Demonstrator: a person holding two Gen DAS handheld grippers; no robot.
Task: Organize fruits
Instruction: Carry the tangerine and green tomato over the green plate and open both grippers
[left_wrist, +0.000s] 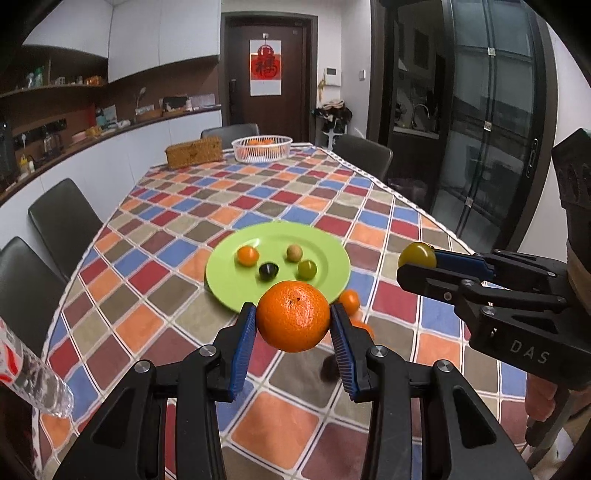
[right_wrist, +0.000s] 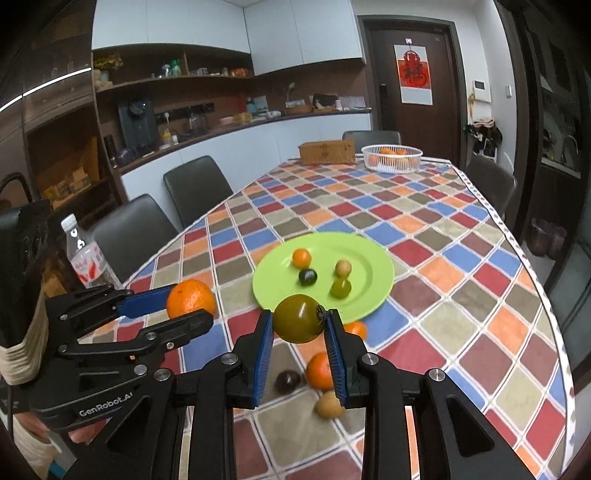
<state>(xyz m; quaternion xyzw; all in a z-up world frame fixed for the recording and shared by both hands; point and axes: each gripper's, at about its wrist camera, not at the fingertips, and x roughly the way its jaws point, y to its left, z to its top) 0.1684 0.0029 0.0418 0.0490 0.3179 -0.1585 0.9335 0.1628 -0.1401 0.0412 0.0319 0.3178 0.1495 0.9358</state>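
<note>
**Operator:** Left gripper (left_wrist: 293, 320) first: I have its blue pads clamped on the big orange (left_wrist: 293, 315), held clear above the tablecloth, low centre of the left wrist view. My right gripper (right_wrist: 298, 325) is squeezed tight on the olive-green tomato (right_wrist: 298, 318), also in the air, just in front of the green plate (right_wrist: 373, 258) at mid frame

**Observer:** How far along do you reckon we are?

**Operator:** Partway, I judge. Four small fruits sit on the plate: an orange one (right_wrist: 301, 257), a dark one (right_wrist: 307, 276), a tan one (right_wrist: 343, 266) and a green one (right_wrist: 340, 288). Two more are in my grippers. On the cloth, lower centre of the right wrist view, I see a dark fruit (right_wrist: 287, 380), an orange one (right_wrist: 320, 371), a tan one (right_wrist: 328, 404) and another orange one (right_wrist: 356, 328) beside the plate's near rim, all partly hidden by the fingers

**Observer:** And the white basket (right_wrist: 391, 155)?

**Operator:** Upper right of that frame, far end of the table, with oranges inside. Whether my two fruits go there or on the plate, I can't tell

**Observer:** Any writing?

**Operator:** "DAS" on the right gripper's body in the left view, "GenRobot.AI" on the left gripper's body in the right view. The door poster (left_wrist: 265, 66) has a red character; the bottle (right_wrist: 86, 258) label is unreadable
</note>
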